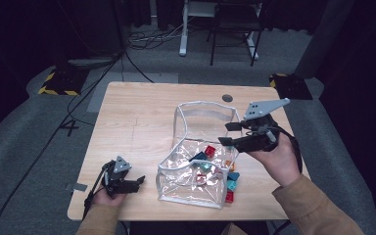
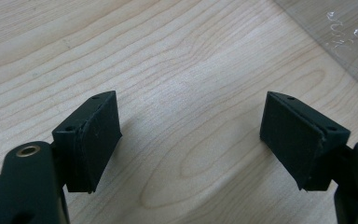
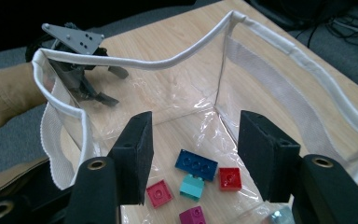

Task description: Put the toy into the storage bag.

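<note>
Clear plastic, edged with white fabric trim, makes up the open-topped bag [image 1: 196, 161] that sits on your wooden table [image 1: 132, 122], toward its right half. Inside it and on its floor lie small toy bricks: through your right gripper view you can pick out a dark blue brick [image 3: 196, 164], a teal brick [image 3: 192, 186] touching it, a red brick [image 3: 230, 178] just beside those, a pinkish-red brick [image 3: 160, 193] and a magenta brick [image 3: 192, 216] at the lower edge. From above, a few more teal and red bricks [image 1: 231, 183] show at the bag's right wall; whether they are inside or outside it you cannot tell.

Your right gripper [image 1: 232, 133] hangs above the bag's right rim, pointing left across the opening, with your hand under it. Its jaws stand well apart and nothing is between them; the pads [image 3: 140, 154] frame the bricks below without touching any.

Your left gripper [image 1: 138, 182] rests low at the near left part of the table, just left of the bag and apart from it, pointing toward the bag's wall. Its jaws are spread wide too, with bare wood grain between the pads [image 2: 98, 140] and a corner of the clear plastic at the upper right of that gripper's own view. In the right gripper view you see this gripper through and beyond the bag's far wall
</note>
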`<state>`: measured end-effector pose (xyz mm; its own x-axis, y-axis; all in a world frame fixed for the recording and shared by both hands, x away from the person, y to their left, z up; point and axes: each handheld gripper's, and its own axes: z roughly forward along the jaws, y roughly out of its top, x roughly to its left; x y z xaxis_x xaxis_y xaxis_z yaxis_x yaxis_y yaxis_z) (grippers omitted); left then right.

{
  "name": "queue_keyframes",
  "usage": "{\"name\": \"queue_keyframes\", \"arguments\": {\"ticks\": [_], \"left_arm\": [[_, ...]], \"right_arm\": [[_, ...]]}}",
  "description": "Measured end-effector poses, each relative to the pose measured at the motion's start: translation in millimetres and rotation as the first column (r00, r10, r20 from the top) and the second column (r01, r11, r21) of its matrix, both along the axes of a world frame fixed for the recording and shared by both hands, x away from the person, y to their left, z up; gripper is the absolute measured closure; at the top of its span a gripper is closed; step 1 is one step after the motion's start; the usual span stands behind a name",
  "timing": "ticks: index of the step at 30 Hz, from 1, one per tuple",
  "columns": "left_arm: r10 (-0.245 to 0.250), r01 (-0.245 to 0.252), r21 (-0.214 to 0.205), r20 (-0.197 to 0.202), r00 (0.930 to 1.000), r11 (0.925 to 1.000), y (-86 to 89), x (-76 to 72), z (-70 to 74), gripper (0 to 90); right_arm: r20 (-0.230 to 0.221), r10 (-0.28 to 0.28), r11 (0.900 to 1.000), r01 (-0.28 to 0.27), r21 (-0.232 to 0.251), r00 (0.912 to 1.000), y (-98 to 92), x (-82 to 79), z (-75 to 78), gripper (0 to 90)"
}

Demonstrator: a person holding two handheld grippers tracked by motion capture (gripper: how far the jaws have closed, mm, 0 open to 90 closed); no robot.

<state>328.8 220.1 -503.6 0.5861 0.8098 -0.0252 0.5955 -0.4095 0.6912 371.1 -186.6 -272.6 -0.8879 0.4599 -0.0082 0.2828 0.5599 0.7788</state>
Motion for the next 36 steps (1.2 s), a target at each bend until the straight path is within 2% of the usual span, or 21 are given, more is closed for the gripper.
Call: {"name": "queue_keyframes", "arguments": {"ticks": [11, 21, 28, 36], "left_arm": [[-0.001, 0.001, -0.001, -0.001, 1.0, 1.0, -0.1, 0.0, 0.0, 20.3], [0.0, 0.0, -0.001, -0.001, 1.0, 1.0, -0.1, 0.0, 0.0, 20.3], [0.0, 0.0, 0.0, 0.0, 1.0, 1.0, -0.1, 0.0, 0.0, 20.3], [0.0, 0.0, 0.0, 0.0, 1.0, 1.0, -0.1, -0.1, 0.0, 20.3]], "right_arm": [[0.027, -0.084, 0.9938, 0.081, 0.076, 0.9961, -55.5, -18.7, -0.6, 45.8], [0.039, -0.146, 0.9855, 0.141, 0.094, 0.9886, -89.1, -28.9, -8.1, 45.1], [0.016, -0.175, 0.9817, 0.174, 0.078, 0.9844, -99.8, -30.2, -25.5, 43.6], [-0.017, -0.192, 0.9802, 0.193, 0.044, 0.9812, -98.1, -28.4, -54.6, 43.3]]}}
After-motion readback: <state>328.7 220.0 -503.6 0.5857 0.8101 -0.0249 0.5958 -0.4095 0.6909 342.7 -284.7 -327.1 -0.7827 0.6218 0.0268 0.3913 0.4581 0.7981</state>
